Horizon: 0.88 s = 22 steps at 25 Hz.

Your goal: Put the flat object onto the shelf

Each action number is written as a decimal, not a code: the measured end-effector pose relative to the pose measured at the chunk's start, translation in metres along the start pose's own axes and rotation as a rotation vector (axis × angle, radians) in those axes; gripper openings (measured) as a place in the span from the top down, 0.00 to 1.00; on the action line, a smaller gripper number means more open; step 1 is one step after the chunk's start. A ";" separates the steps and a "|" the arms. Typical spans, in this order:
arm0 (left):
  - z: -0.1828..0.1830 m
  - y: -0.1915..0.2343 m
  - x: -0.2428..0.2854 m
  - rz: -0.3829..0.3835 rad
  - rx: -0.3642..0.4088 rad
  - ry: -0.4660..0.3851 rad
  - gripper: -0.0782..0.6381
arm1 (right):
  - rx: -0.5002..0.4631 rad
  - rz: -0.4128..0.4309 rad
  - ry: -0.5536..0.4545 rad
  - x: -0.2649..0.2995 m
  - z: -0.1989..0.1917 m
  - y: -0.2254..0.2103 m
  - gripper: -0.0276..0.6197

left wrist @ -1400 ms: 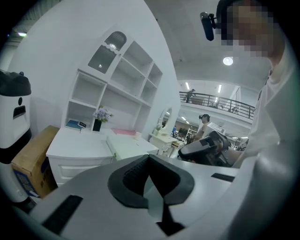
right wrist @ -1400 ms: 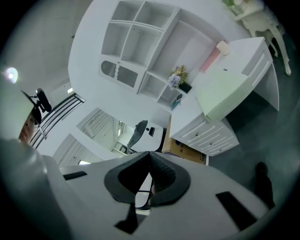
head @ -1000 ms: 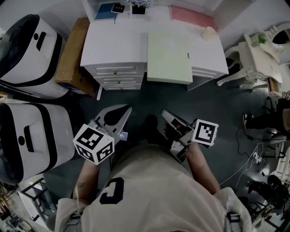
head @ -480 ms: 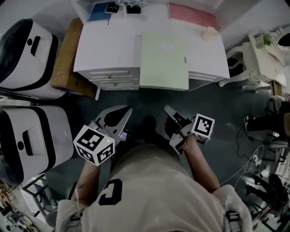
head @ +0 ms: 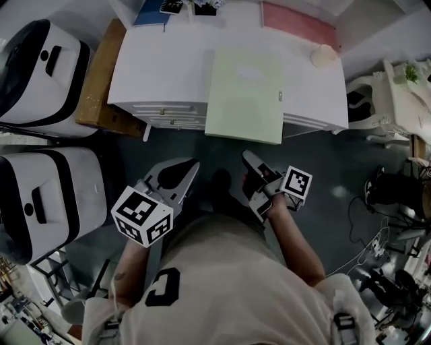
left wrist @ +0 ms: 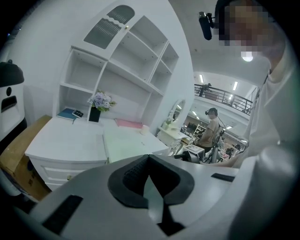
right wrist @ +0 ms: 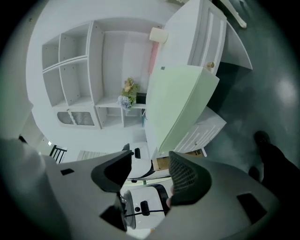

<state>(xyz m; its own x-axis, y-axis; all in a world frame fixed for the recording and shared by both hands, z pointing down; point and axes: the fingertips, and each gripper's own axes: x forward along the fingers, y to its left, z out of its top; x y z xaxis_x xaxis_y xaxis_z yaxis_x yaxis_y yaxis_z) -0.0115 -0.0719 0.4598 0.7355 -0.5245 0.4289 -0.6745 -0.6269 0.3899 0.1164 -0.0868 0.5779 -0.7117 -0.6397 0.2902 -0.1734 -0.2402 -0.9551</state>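
Head view: found flat object (head: pixel 246 91), pale green, lying on white desk (head: pixel 161 60), near edge overhanging the drawer front. Noted pink sheet (head: pixel 300 23) behind it and blue book (head: pixel 149 13) at back left corner. Left gripper view: read left gripper (left wrist: pixel 147 157) as closed, tips meeting, nothing between. Right gripper view: read right gripper (right wrist: pixel 147 169) as parted, jaws just been opening, nothing between pads; rolled sideways, facing flat object. Logged both low over dark floor (head: pixel 323 162), apart from desk. Saw shelf (left wrist: pixel 126 61) rising at desk's back, flower pot (left wrist: pixel 95 107) at its foot.
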 end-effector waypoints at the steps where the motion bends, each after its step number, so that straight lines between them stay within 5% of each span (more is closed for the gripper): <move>1: 0.000 -0.001 0.003 0.003 -0.001 0.003 0.87 | 0.010 0.002 0.000 0.002 0.003 -0.003 0.53; 7: 0.002 -0.006 0.015 0.010 -0.010 0.018 0.87 | 0.082 -0.025 -0.020 0.007 0.023 -0.032 0.42; 22: -0.005 -0.015 0.028 0.048 -0.010 0.054 0.87 | 0.157 -0.036 -0.045 0.032 0.057 -0.085 0.41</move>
<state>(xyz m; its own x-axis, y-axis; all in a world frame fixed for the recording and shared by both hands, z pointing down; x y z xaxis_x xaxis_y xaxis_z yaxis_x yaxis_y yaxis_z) 0.0185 -0.0747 0.4699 0.6977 -0.5218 0.4908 -0.7099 -0.5956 0.3759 0.1471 -0.1288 0.6715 -0.6751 -0.6598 0.3299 -0.0877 -0.3723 -0.9240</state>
